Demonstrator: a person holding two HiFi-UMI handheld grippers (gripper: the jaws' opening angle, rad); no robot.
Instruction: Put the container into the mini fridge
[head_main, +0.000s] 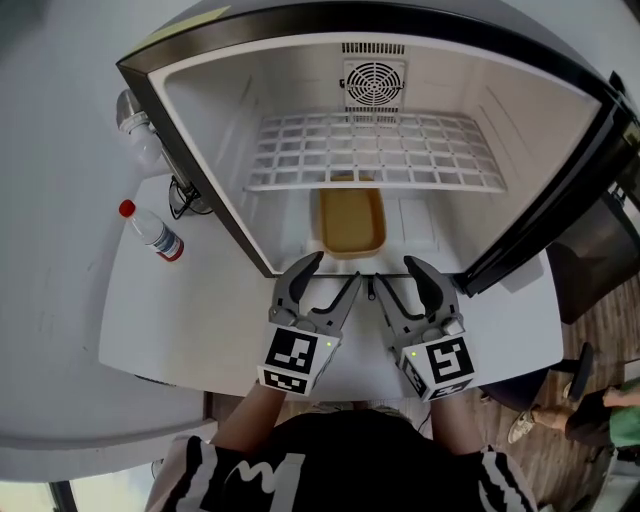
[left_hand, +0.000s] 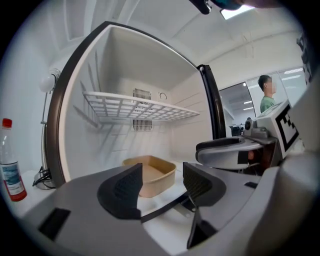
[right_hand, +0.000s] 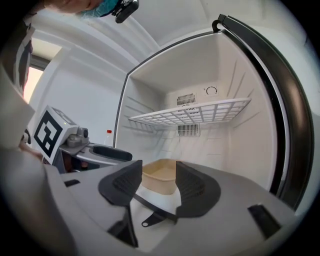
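— What's the mini fridge (head_main: 520, 130) showing?
— It's open on the counter (head_main: 200, 310); I see the container (head_main: 352, 222) on its floor, beneath its wire shelf (head_main: 370, 150).
— Claws?
— My left claw (head_main: 337, 268) and right claw (head_main: 393, 272) both gape empty, just outside the fridge's front.

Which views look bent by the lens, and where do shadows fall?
Head view: the mini fridge frame bows. Left gripper view: dark rounded corners; the wire shelf casts striped shadows on the wall below. Right gripper view: same bending and dark corners.
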